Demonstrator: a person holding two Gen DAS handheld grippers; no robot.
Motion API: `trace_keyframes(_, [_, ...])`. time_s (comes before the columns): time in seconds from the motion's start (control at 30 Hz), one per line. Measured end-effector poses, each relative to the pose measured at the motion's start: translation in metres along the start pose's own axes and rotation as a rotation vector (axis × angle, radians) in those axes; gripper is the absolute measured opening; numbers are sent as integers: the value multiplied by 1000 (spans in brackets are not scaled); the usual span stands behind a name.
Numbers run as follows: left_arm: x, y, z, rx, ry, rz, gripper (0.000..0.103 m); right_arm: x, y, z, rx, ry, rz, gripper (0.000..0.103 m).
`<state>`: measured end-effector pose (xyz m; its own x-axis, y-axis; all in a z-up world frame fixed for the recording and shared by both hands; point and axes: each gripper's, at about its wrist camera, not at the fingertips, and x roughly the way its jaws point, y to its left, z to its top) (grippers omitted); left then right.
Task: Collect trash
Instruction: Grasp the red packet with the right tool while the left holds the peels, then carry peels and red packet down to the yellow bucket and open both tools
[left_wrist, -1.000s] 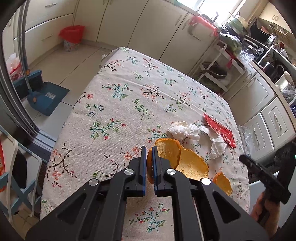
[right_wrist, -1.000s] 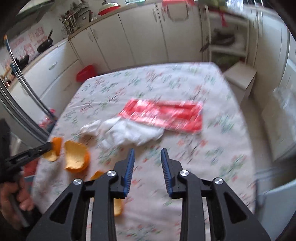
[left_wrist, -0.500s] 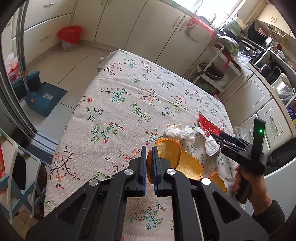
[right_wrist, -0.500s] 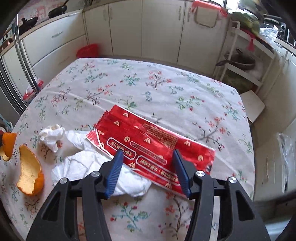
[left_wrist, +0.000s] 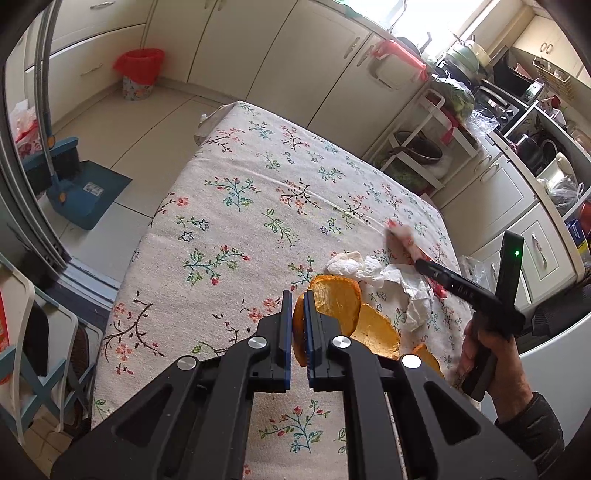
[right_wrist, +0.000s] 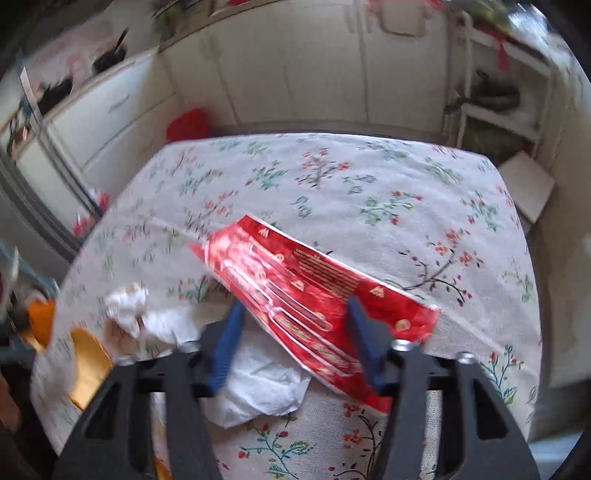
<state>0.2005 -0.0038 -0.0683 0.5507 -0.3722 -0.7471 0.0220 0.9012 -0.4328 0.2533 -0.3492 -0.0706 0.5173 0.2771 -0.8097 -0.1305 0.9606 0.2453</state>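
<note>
The left gripper (left_wrist: 297, 332) is clamping an orange peel (left_wrist: 301, 334) above the table (left_wrist: 229, 236), while the right gripper (right_wrist: 295, 343), fingers just closing, is straddling the red wrapper (right_wrist: 321, 295), needing a firm pinch next.

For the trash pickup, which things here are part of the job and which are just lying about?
Part of the job:
- orange peel pinched in the left gripper
- loose peels
- crumpled tissues
- red wrapper between the right gripper jaws, which have just been closing
- red-lined bin

Lying about:
- dustpan
- pan on the rack
</note>
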Motion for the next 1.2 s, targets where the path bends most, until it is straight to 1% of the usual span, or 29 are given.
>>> trace_keyframes(0.07, [0, 0, 0, 1, 0, 0, 6, 0, -11, 0, 56, -8, 3, 19])
trace_keyframes(0.13, [0, 0, 0, 0, 0, 0, 6, 1, -17, 0, 79, -14, -10, 6])
trace_keyframes(0.17, [0, 0, 0, 1, -1, 0, 6, 0, -21, -1, 99, -19, -9, 4])
trace_keyframes(0.3, [-1, -1, 0, 5, -3, -2, 6, -8, -29, -1, 140, -45, -2, 3])
trace_keyframes(0.37, [-1, -2, 0, 4, -3, -2, 6, -12, -29, 0, 140, -50, 4, 3])
trace_keyframes(0.43, [0, -2, -1, -2, -1, -2, 6, -13, -22, 1, 89, -43, -62, 5])
trace_keyframes(0.47, [0, -2, -2, -3, 1, -2, 6, -12, -20, 1, 72, -45, -89, 37])
trace_keyframes(0.5, [0, -2, -2, -3, 2, -3, 6, -11, -21, 0, 69, -43, -105, 64])
trace_keyframes(0.53, [0, -2, -3, -3, 3, -3, 6, -11, -22, -1, 63, -59, -140, 91])
trace_keyframes(0.57, [-1, -2, -3, -2, 3, -4, 6, -12, -20, -3, 43, -82, -175, 90])
trace_keyframes(0.6, [-1, -3, -2, -1, 2, -4, 6, -8, -19, -3, 11, -67, -183, 86])
trace_keyframes(0.63, [-1, -2, -2, -1, 2, -5, 6, -4, -19, -4, -3, -47, -171, 74])
trace_keyframes(0.7, [-1, -2, -1, 0, 2, -7, 6, -3, -14, -4, -28, -51, -198, 54])
trace_keyframes(0.73, [0, -3, -1, 2, 3, -8, 6, -3, -12, -4, -37, -54, -204, 36])
trace_keyframes(0.77, [0, -3, -1, 4, 3, -8, 6, -4, -12, -5, -38, -56, -209, 14])
trace_keyframes(0.8, [0, -4, -1, 6, 4, -9, 6, -4, -13, -5, -25, -54, -196, 4])
trace_keyframes(0.87, [0, -3, -2, 4, 4, -9, 6, -7, -19, -5, 18, -56, -160, 2])
trace_keyframes(0.97, [-1, -1, -1, -2, 0, -6, 6, -14, -25, -5, 62, -70, -122, 1])
trace_keyframes(1.2, [-2, 1, -2, -3, -3, -4, 6, -52, -29, 5, 179, -177, -3, 1])
